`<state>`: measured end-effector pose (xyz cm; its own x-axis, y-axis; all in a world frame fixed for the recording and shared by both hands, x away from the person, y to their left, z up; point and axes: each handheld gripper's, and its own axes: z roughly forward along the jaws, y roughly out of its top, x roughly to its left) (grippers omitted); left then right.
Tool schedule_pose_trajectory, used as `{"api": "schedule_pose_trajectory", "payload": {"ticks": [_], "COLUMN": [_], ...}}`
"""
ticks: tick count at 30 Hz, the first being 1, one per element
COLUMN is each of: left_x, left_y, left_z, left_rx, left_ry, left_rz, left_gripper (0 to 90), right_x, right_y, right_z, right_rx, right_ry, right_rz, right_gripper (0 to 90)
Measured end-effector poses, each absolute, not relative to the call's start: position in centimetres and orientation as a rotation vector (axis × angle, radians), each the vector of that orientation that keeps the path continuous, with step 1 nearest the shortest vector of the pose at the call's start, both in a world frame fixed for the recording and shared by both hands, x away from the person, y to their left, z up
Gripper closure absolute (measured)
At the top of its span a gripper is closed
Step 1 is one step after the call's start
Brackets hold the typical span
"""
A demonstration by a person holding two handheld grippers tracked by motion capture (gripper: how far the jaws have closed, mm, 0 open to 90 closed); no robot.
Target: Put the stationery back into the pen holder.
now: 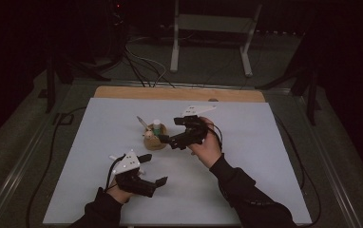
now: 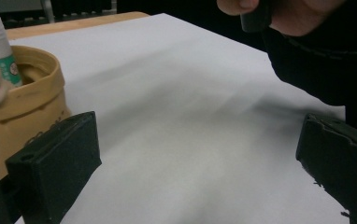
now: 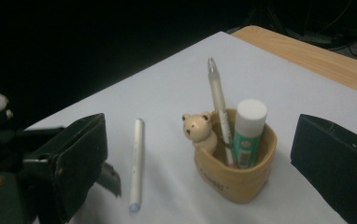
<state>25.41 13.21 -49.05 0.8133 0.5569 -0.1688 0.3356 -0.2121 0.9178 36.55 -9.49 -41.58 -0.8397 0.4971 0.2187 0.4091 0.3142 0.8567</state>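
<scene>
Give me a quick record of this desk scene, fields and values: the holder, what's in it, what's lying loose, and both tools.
holder: tan cup with bear figure, upright on the white sheet
inside: pen leaning, glue stick upright
loose: white pen lying flat beside the cup
right tool: open, empty, near the cup
left tool: open, empty

A wooden table, its bare light-brown edge showing along the far side, is covered by a large pale grey-white sheet. On the sheet stands a small tan holder with a bear figure on its rim, just ahead of the right gripper's fingers and between them in that gripper's view. A slim white pen lies flat on the sheet beside the holder, close to the left-hand finger there.
</scene>
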Motion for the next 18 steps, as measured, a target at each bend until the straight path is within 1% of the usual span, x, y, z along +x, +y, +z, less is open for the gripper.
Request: {"api": "schedule_pose_trajectory", "payload": {"ticks": [9,12,18], "left_x": [25.0,24.6,24.4], "left_y": [15.5,16.8,18.1], "left_z": [-48.1,-47.8,-47.4], "left_rx": [1.807,1.801,1.793], "left_ry": [0.642,0.608,0.565], "left_rz": [0.253,0.238,0.218], "left_gripper": [0.3,0.3,0.3], "right_x": [35.4,34.9,34.4], "right_y": [-10.1,-10.2,-10.0], "right_z": [-42.0,-42.3,-43.1], "right_rx": [0.841,0.837,0.823], "right_ry": [2.472,2.483,2.515], "right_rz": [1.599,1.598,1.582], "right_gripper": [3.9,4.0,4.4]}}
